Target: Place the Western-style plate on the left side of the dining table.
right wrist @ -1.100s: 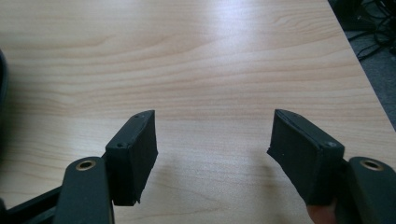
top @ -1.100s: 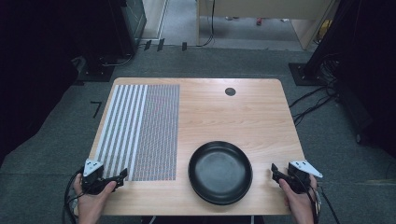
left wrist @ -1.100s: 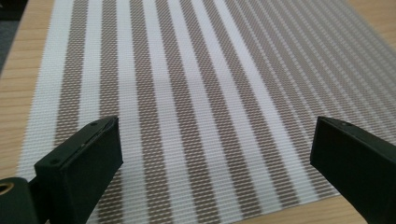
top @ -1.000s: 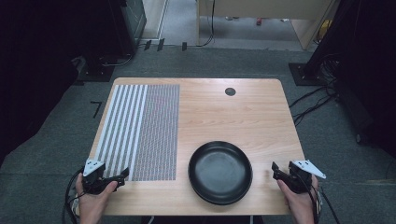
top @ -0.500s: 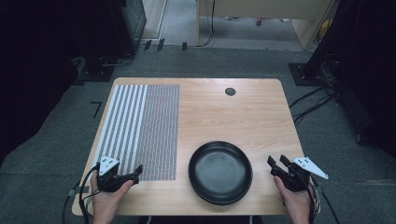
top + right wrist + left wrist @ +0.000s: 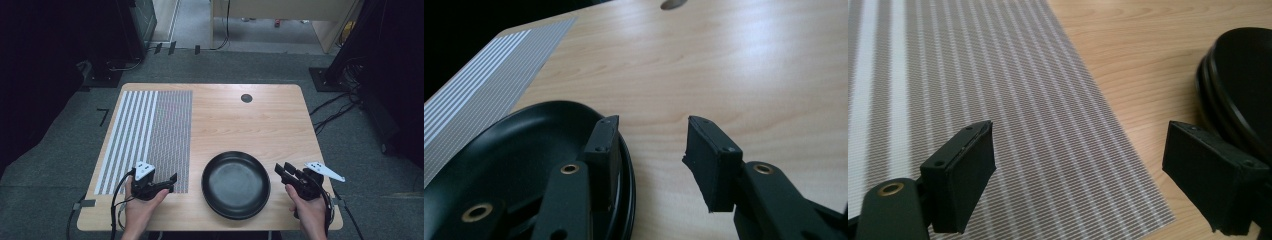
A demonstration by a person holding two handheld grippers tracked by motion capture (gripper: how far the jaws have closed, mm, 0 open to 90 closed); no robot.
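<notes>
My desk (image 6: pixel 260 122) is a light wooden one, and it carries everything here. On its left part lies the striped mat (image 6: pixel 150 135), grey and white, flat on the wood, with wide stripes at its left side and very fine ones at its right side. Next in size is the black plate (image 6: pixel 236 184), round and shallow, which stands near the front edge of the desk, about in the middle between my two hands, just beside the right edge of the mat. It is empty inside. In the left gripper view its rim looks double, so it may be two plates stacked, but I cannot tell for sure. My left tongs (image 6: pixel 169 182) I hold low over the front corner of the mat, pointing toward the plate; the jaws stand wide apart and nothing is between them, with the plate rim (image 6: pixel 1233 95) close to the right jaw. My right tongs (image 6: pixel 283 170) are at the right side of the plate, also pointing to it; the jaws are open about halfway and grip nothing, and one jaw is over the plate's rim (image 6: pixel 626 165) while the other is over bare wood. The smallest thing is the dark round hole (image 6: pixel 246 98) far at the back of the desk.
</notes>
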